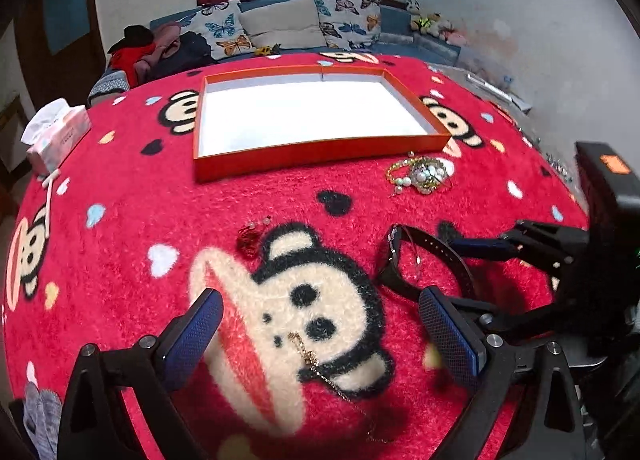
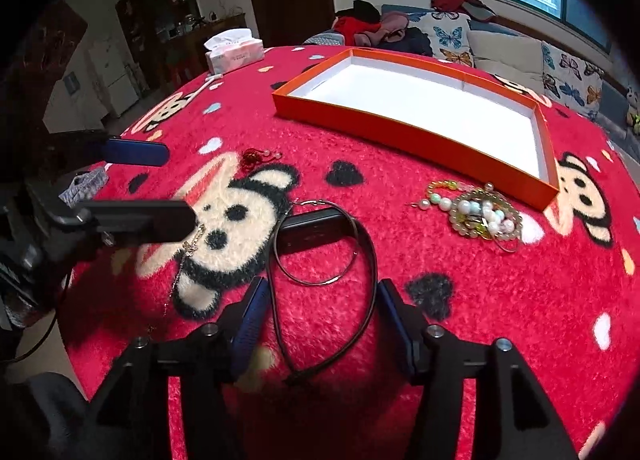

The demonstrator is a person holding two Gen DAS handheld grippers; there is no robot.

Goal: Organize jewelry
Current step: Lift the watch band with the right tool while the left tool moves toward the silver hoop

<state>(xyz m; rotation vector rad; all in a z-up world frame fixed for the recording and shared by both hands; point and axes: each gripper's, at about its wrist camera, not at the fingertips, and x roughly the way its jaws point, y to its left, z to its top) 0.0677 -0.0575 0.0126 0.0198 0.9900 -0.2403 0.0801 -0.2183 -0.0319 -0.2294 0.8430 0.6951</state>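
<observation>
A black watch [image 2: 320, 228] with a looped strap lies on the red monkey blanket [image 2: 500, 300]; a thin hoop [image 2: 320, 244] rests on it. My right gripper [image 2: 322, 302] is open, its fingers on either side of the strap loop. My left gripper [image 1: 320, 324] is open above a gold chain [image 1: 316, 364]. The watch also shows in the left wrist view [image 1: 420, 256], with the right gripper [image 1: 456, 272] at it. A pile of pearl and bead jewelry [image 2: 476, 214] lies beside the empty orange tray [image 2: 408, 136]. A red earring [image 1: 250, 238] lies left of the watch.
A tissue box [image 1: 60, 134] stands at the table's left edge. The orange tray [image 1: 316, 154] sits at the far middle of the table. A sofa with butterfly cushions [image 1: 296, 26] lies beyond the table.
</observation>
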